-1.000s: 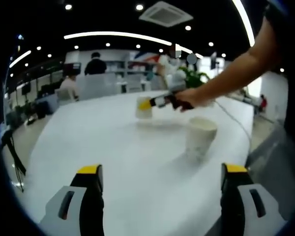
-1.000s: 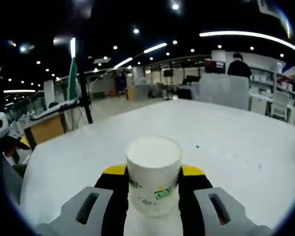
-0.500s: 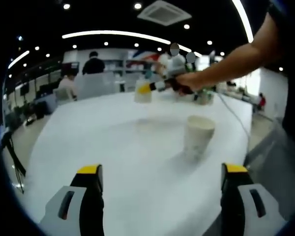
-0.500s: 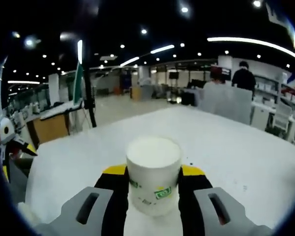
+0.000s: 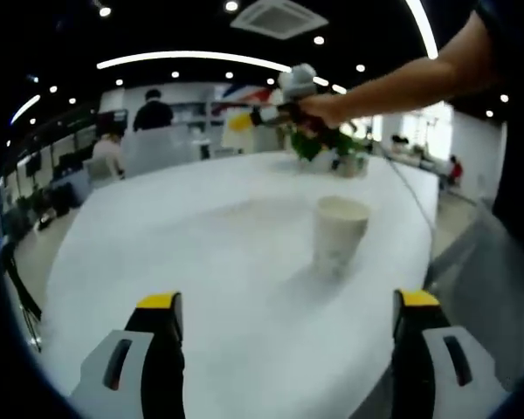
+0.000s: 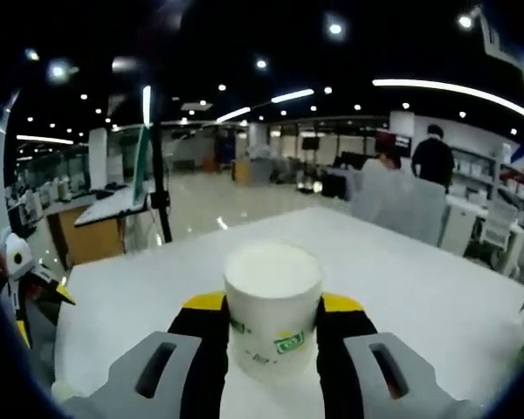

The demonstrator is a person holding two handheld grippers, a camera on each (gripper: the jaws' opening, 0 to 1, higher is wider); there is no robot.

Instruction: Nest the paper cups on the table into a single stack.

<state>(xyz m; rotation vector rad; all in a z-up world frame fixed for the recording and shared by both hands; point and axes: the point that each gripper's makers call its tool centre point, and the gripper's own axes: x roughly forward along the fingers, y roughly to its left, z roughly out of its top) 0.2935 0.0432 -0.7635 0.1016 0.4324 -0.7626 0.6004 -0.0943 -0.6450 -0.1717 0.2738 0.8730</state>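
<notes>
The right gripper [image 6: 272, 345] clamps a paper cup [image 6: 272, 307] upright, lifted clear above the white table [image 5: 201, 262]. The second cup [image 5: 339, 229] stands mouth-up below and nearer the person. The left gripper [image 5: 284, 349] hangs wide apart, holding nothing.

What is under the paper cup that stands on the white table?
The standing paper cup rests directly on the white table, with its shadow beside it. Its base covers the spot beneath. The left gripper is open; the right gripper holds another cup.
</notes>
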